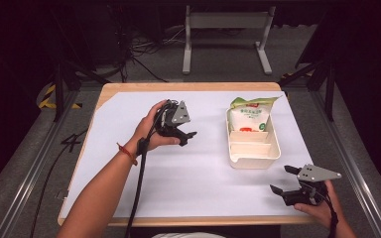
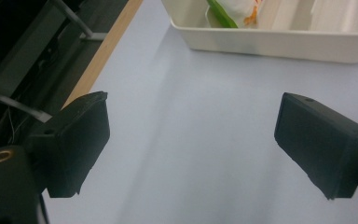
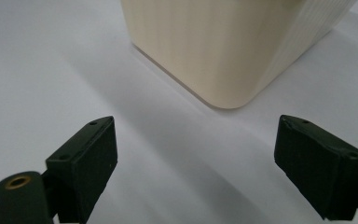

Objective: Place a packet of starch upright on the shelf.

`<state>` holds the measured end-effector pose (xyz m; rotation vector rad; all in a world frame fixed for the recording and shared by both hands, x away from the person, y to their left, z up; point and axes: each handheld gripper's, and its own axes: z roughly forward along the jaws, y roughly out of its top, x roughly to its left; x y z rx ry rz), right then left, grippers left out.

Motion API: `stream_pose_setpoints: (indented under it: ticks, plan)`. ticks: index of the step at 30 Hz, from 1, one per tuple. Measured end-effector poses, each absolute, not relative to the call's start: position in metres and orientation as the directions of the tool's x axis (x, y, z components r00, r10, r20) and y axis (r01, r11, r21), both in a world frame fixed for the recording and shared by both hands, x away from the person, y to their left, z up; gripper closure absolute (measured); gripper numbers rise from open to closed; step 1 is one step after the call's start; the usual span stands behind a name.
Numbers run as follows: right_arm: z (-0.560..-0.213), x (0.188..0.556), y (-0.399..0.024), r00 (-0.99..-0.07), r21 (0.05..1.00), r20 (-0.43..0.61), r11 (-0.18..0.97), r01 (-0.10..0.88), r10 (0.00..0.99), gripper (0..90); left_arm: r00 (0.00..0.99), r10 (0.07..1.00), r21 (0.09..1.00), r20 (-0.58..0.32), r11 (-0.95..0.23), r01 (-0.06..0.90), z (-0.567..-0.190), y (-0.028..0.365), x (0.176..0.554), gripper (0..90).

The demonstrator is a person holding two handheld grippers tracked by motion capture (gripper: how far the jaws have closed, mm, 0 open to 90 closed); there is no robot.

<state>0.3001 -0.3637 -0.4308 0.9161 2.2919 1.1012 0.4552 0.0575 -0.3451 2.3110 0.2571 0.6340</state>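
High view: the desk [image 1: 144, 198], under a white sheet, carries a cream bin [image 1: 253, 157] right of centre, split into compartments, with a snack bag [image 1: 248, 117] standing in the far compartment, its green top poking above the far rim; the two nearer compartments look empty. The left gripper [image 1: 187, 137] hangs over the bare sheet, well apart from the bin's left wall and pointing toward it, its fingers spread wide with nothing between them. The right gripper [image 1: 284, 179] sits near the desk's near edge, just beyond the bin's near right corner, fingers likewise wide apart and empty. In the left gripper view the bin wall [image 2: 279, 44] and a bit of the bag's green edge [image 2: 221, 14] lie ahead past the open fingers [image 2: 81, 135]. In the right gripper view the bin's rounded corner [image 3: 228, 60] is close in front. My reading: the bag is placed and the hands are free. A next move would call for finding another item, or steadying the bin.
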Motion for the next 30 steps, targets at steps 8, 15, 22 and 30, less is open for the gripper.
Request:
stream_pose_setpoints:
  ticks: [8,15,22,30]
  plan:
    - [-0.431,0.299,-0.363,-0.689,0.8,-0.102,0.47,0.372,0.718,12.9,0.845,0.364,0.665,0.39,-0.747,0.015,-0.357,0.076,0.441,9.9]
    - [-0.431,0.299,-0.362,-0.692,0.798,-0.108,0.477,0.368,0.714,12.8,0.838,0.377,0.657,0.396,-0.754,0.029,-0.368,0.096,0.43,9.5]
    - [-0.431,0.299,-0.361,-0.691,0.792,-0.12,0.489,0.367,0.713,12.7,0.828,0.405,0.647,0.387,-0.759,0.068,-0.381,0.119,0.42,9.4]
    - [-0.431,0.299,-0.359,-0.691,0.784,-0.132,0.501,0.366,0.711,12.7,0.821,0.435,0.634,0.371,-0.764,0.119,-0.398,0.147,0.404,9.0]
